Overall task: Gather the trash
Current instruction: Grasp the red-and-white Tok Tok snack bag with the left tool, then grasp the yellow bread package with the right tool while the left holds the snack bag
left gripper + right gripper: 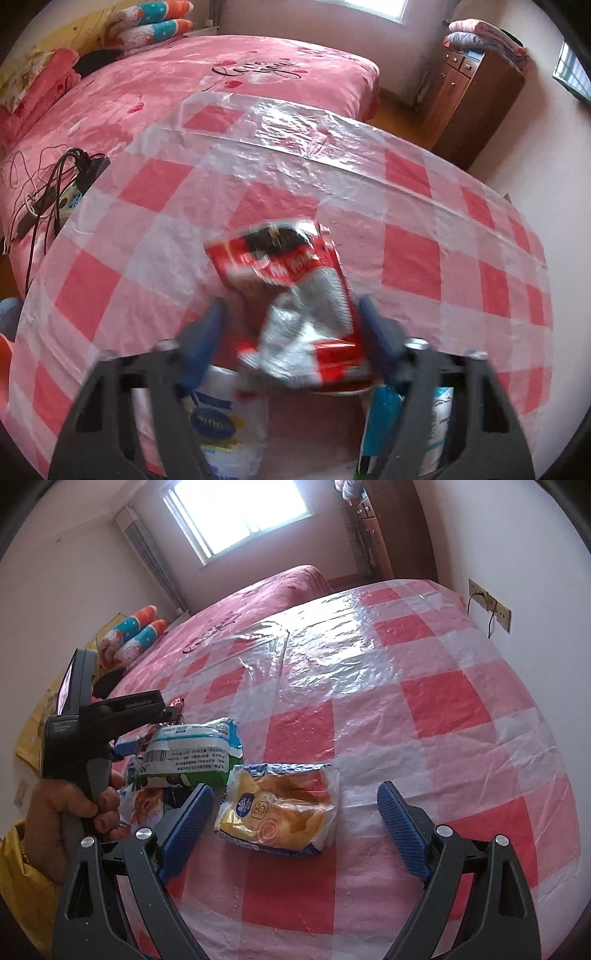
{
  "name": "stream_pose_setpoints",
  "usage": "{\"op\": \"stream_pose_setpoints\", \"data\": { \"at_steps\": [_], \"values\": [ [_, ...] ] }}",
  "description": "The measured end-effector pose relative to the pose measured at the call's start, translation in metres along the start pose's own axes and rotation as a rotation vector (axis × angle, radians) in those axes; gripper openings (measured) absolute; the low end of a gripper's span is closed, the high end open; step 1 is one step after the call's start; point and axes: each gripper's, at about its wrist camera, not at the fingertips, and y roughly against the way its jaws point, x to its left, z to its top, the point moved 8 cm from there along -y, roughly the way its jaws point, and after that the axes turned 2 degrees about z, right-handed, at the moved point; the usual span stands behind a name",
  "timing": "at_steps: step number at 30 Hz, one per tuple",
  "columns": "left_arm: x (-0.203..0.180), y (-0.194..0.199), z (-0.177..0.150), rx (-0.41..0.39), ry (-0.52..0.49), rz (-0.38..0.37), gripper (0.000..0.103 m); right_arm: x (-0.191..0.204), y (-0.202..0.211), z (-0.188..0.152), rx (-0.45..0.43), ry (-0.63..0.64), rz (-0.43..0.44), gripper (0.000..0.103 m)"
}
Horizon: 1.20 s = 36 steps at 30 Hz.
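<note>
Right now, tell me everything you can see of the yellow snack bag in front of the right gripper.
The yellow snack bag is a crinkled plastic wrapper, yellow and orange with a clear window, a small blue round logo and an orange swirl. Its top end looks torn open. It lies flat on the checked plastic tablecloth, between the open fingers of the right gripper, which do not touch it. A green and white wrapper lies just beside it.
</note>
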Motion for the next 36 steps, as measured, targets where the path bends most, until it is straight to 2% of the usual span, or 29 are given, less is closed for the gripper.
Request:
{"op": "stream_pose_setpoints", "data": {
  "at_steps": [2, 8, 15, 20, 22, 26, 28, 29, 30, 32, 34, 36],
  "values": [
    [-0.001, 0.003, -0.001, -0.026, -0.026, 0.029, 0.056, 0.002, -0.002, 0.0, 0.005, 0.018, -0.015, 0.089],
    [0.002, 0.012, -0.011, -0.055, -0.063, 0.014, 0.053, 0.01, -0.01, 0.0, 0.027, 0.073, -0.041, 0.096],
    [0.007, 0.03, -0.041, -0.028, -0.095, -0.044, 0.052, 0.02, -0.017, -0.003, 0.055, 0.132, -0.066, 0.096],
    [0.01, 0.047, -0.07, -0.005, -0.111, -0.096, 0.052, 0.032, -0.02, -0.006, 0.076, 0.177, -0.027, 0.096],
    [0.013, 0.053, -0.083, 0.009, -0.115, -0.121, 0.052, 0.036, -0.02, -0.008, 0.083, 0.187, 0.01, 0.095],
    [0.019, 0.065, -0.099, 0.023, -0.12, -0.154, 0.052, 0.049, -0.016, -0.017, 0.122, 0.201, 0.148, 0.094],
    [0.025, 0.07, -0.105, 0.025, -0.116, -0.168, 0.052, 0.057, -0.013, -0.022, 0.167, 0.179, 0.264, 0.088],
    [0.029, 0.074, -0.107, 0.025, -0.113, -0.172, 0.052, 0.059, -0.012, -0.024, 0.185, 0.169, 0.299, 0.082],
    [0.032, 0.076, -0.109, 0.025, -0.111, -0.175, 0.052, 0.061, -0.011, -0.025, 0.195, 0.168, 0.321, 0.081],
    [0.04, 0.081, -0.114, 0.027, -0.104, -0.185, 0.052, 0.061, -0.007, -0.023, 0.171, 0.194, 0.292, 0.08],
    [0.046, 0.086, -0.117, 0.018, -0.099, -0.19, 0.052, 0.057, -0.006, -0.017, 0.128, 0.221, 0.216, 0.08],
    [0.05, 0.093, -0.119, 0.004, -0.101, -0.196, 0.052, 0.057, -0.009, -0.016, 0.118, 0.225, 0.192, 0.081]
  ]
}}
